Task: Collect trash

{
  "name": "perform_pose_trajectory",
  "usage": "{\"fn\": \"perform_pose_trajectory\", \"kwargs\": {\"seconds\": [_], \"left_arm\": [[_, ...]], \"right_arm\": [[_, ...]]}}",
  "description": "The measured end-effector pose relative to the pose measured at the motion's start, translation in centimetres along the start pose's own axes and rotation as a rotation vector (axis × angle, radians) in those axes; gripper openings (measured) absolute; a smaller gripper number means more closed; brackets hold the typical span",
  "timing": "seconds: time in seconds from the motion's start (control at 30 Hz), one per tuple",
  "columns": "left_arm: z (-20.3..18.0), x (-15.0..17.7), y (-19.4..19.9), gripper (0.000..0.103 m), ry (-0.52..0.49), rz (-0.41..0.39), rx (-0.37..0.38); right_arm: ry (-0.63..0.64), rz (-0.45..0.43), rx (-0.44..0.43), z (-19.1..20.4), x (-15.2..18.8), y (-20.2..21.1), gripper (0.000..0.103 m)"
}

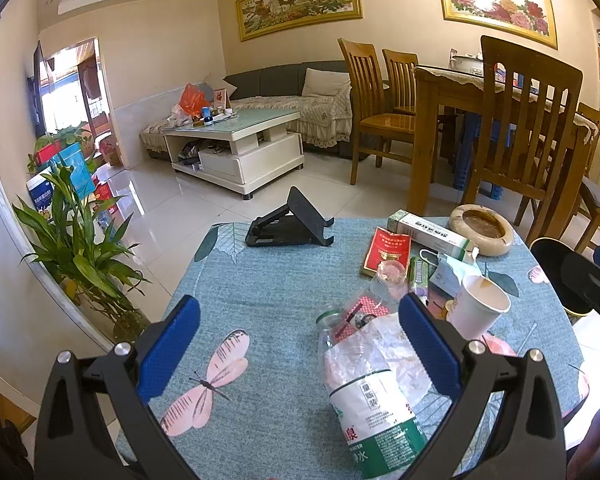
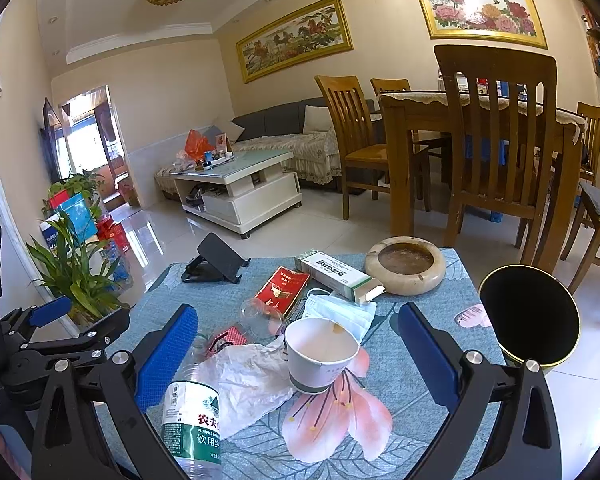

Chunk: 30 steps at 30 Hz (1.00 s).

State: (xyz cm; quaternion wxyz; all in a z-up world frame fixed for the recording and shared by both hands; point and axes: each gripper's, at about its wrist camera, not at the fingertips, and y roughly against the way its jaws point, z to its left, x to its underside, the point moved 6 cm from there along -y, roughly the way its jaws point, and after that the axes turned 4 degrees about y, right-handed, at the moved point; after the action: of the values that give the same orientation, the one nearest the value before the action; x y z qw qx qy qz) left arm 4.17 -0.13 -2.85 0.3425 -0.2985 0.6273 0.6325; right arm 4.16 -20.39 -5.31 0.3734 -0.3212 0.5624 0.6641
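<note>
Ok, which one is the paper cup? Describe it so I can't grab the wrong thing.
Start at the round stone ashtray on the far right of the blue floral tablecloth. Come toward the camera past the crumpled face mask. The paper cup stands upright there, white, open-topped and stained inside, the only upright container among the litter.

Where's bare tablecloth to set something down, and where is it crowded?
Free: the left part of the tablecloth, between the black phone stand and the left gripper, and the strip by the black bin. Crowded: middle, from plastic bottle and paper cup back to the ashtray.
</note>
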Motion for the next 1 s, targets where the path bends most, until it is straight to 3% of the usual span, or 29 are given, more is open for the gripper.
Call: {"fn": "perform_pose_trajectory", "kwargs": {"seconds": [0.17, 0.3, 1.0], "left_arm": [[0.0, 0.0, 0.0, 0.1, 0.001, 0.0, 0.0], [0.6, 0.3, 0.0, 0.1, 0.006, 0.003, -0.002], [3.6, 0.0, 0.3, 0.1, 0.056, 0.005, 0.0]], "right_arm": [[-0.004, -0.001, -0.006, 0.1, 0.0, 0.0, 0.1], [0.003, -0.006, -0.058, 1.0, 0.4, 0.0, 0.1], [0.07, 0.037, -0.08, 4.7, 0.4, -0.3, 0.1]]}}
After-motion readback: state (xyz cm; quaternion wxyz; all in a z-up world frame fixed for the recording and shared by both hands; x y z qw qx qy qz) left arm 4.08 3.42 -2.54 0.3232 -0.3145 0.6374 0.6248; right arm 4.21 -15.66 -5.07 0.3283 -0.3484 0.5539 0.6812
